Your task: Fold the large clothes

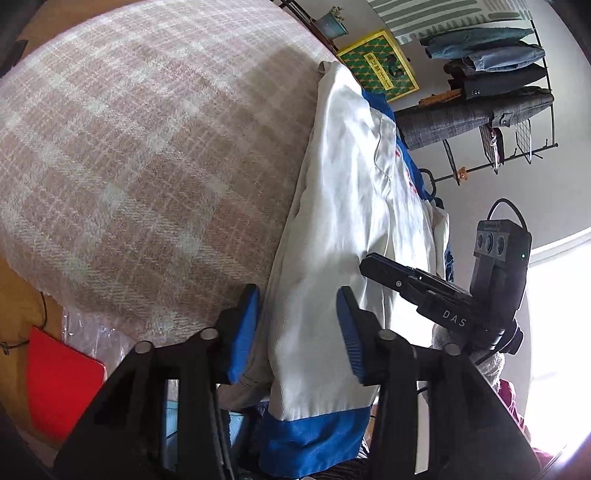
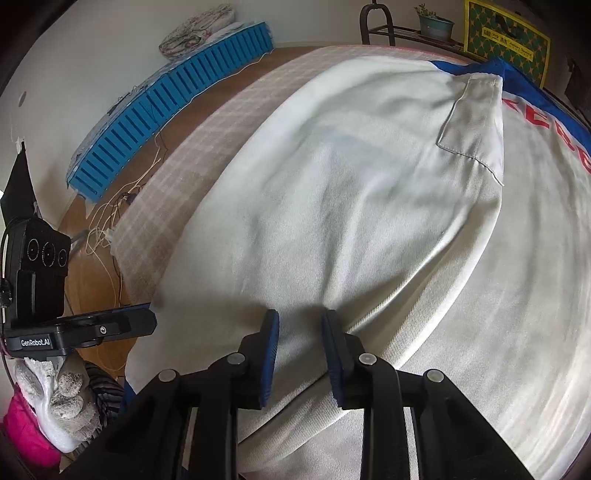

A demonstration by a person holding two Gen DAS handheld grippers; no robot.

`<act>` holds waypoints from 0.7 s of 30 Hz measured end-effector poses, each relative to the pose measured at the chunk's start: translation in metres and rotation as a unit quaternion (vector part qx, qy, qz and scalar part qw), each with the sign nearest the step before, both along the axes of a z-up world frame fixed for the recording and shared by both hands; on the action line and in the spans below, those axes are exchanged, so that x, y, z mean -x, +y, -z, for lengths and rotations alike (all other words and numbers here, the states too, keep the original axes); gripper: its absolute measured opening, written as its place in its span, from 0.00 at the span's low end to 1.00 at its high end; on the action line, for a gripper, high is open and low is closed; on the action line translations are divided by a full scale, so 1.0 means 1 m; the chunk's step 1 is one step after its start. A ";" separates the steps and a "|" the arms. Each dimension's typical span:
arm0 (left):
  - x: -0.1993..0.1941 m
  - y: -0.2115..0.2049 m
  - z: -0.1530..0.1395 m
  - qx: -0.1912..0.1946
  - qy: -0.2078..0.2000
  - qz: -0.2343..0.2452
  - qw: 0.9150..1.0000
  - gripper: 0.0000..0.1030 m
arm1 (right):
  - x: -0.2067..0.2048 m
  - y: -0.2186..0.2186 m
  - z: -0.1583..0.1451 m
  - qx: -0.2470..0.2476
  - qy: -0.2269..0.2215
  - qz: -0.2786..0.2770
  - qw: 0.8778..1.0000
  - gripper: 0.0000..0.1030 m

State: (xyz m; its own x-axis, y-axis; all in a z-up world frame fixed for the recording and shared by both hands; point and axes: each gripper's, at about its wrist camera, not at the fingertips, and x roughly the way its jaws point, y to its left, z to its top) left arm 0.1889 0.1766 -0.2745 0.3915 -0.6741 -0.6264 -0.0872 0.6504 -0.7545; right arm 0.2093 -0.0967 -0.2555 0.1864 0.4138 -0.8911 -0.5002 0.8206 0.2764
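A large white garment [image 1: 351, 184] with blue trim and red letters lies along the right side of a table covered in a pink-and-white plaid cloth [image 1: 147, 147]. Its end with a blue band [image 1: 314, 439] hangs down between the blue pads of my left gripper [image 1: 298, 295], which is shut on the fabric. In the right wrist view the white garment [image 2: 351, 184] fills the middle, with a sewn patch at the upper right. My right gripper [image 2: 300, 315] is shut on a fold of it, and a crease runs off from its right pad. The left gripper's body [image 2: 92, 328] shows at the left there, in a gloved hand [image 2: 66, 391].
A wire rack with folded clothes [image 1: 491, 74] stands beyond the table, beside a yellow-green box [image 1: 380, 62] and a potted plant [image 1: 332, 22]. A red flat thing [image 1: 62, 380] lies below the table's edge. A blue slatted crate [image 2: 166, 110] and loose cables [image 2: 118, 206] are on the floor.
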 end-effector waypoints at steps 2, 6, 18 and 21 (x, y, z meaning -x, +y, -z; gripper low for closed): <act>0.000 -0.010 -0.002 -0.030 -0.003 0.002 1.000 0.06 | -0.002 -0.002 0.000 -0.007 0.007 0.000 1.000 0.27; 0.008 -0.020 -0.019 -0.049 -0.032 -0.008 0.998 0.03 | -0.019 -0.011 -0.011 -0.053 0.058 0.020 0.997 0.40; 0.010 -0.083 -0.075 -0.148 -0.121 0.051 0.980 0.02 | -0.114 0.081 -0.067 0.026 0.001 0.027 0.999 0.71; 0.010 -0.090 -0.077 -0.149 -0.127 0.061 0.979 0.02 | -0.119 0.109 -0.050 0.094 -0.012 0.013 0.995 0.70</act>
State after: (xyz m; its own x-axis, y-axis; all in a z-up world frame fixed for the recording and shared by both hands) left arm 0.1785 0.0869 -0.1978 0.4883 -0.5274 -0.6953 0.1701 0.8390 -0.5169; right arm 0.3281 0.0123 -0.2058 0.2179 0.2342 -0.9475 -0.4825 0.8697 0.1040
